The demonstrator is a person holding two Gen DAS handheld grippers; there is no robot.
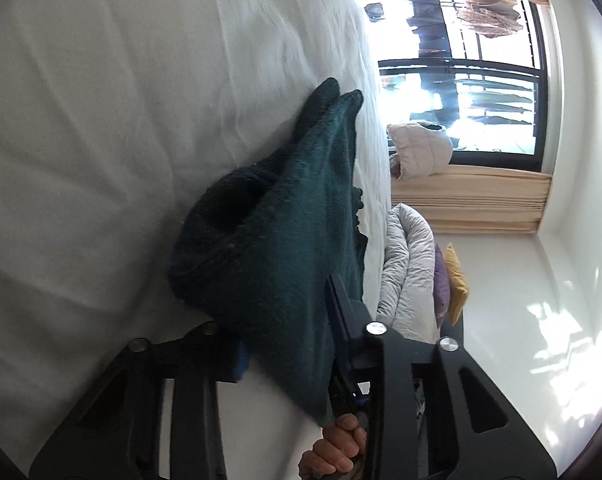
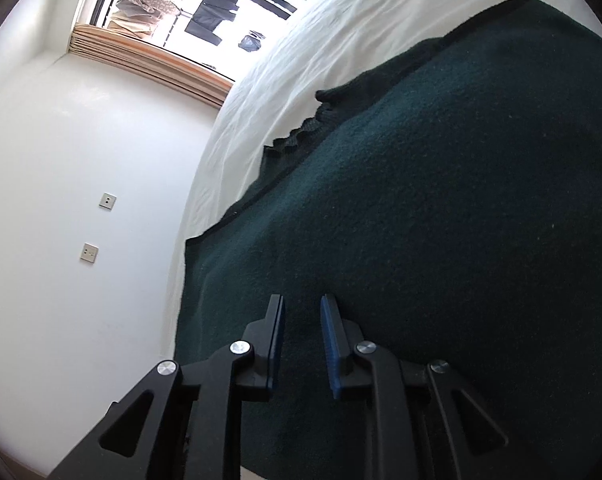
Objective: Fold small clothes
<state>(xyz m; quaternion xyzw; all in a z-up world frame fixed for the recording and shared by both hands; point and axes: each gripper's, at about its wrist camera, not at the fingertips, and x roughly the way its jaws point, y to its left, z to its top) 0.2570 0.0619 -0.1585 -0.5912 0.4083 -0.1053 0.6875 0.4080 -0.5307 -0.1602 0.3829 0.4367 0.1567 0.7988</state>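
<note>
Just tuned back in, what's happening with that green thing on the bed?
A person is working a dark green garment on a white bed sheet with a gripper in each hand. The left hand-held gripper has bunched green fabric clamped between its fingers, lifted off the sheet. The right hand-held gripper has its fingers nearly together on another part of the garment, which mostly lies spread on the bed; fabric shows between them, apparently pinched. No finished fold is visible yet.
</note>
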